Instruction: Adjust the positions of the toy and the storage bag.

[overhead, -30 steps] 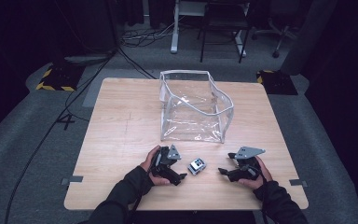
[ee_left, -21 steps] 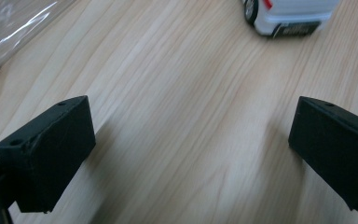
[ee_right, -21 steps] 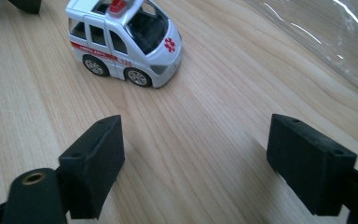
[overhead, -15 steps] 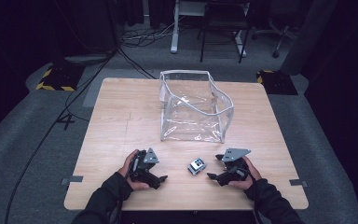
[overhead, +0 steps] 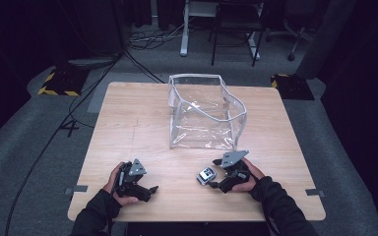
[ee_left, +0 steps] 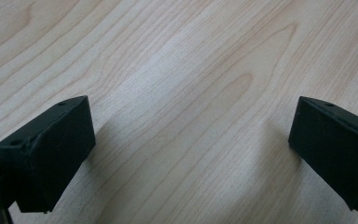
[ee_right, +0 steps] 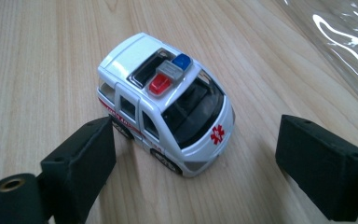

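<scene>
My right gripper (ee_right: 193, 172) has its jaws spread wide, low over the table (overhead: 138, 123), and the toy ambulance (ee_right: 165, 102) sits just ahead of them, partly between the tips and nearer one jaw (white body, red cross on the nose, red and blue lights on the roof). It stands upright on its wheels on the wood, near the table's front edge. Just beyond it stands the clear plastic bag (overhead: 204, 113), open at the top. My left gripper (ee_left: 186, 154), well apart from the toy, is also spread, with bare wood between its jaws.
</scene>
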`<state>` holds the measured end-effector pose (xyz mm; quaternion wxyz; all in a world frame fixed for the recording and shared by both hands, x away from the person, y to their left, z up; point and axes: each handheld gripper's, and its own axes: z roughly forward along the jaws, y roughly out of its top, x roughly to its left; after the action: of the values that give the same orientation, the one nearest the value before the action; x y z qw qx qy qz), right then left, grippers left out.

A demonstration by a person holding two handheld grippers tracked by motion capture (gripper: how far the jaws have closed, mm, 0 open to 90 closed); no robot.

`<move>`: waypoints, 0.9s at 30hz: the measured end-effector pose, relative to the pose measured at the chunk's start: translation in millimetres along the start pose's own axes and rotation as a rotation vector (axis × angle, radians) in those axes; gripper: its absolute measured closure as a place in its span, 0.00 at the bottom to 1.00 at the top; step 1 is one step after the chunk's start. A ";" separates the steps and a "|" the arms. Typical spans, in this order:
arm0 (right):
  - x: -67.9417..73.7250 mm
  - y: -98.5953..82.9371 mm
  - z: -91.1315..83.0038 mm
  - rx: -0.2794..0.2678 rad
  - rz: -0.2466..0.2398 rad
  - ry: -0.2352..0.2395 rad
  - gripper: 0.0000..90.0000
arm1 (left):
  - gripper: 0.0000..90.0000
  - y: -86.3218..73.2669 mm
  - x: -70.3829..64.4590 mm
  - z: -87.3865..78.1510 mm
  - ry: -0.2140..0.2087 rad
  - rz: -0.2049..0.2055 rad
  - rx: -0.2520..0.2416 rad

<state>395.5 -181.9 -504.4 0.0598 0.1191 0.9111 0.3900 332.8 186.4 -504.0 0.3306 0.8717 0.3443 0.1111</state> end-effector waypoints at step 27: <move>1.4 7.9 6.8 -0.041 -0.070 0.088 0.37 | 0.01 1.4 1.1 1.1 0.001 -0.001 0.003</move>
<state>396.9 -171.6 -503.4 0.0356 0.0689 0.9084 0.4109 334.8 185.8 -503.9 0.3291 0.8720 0.3450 0.1109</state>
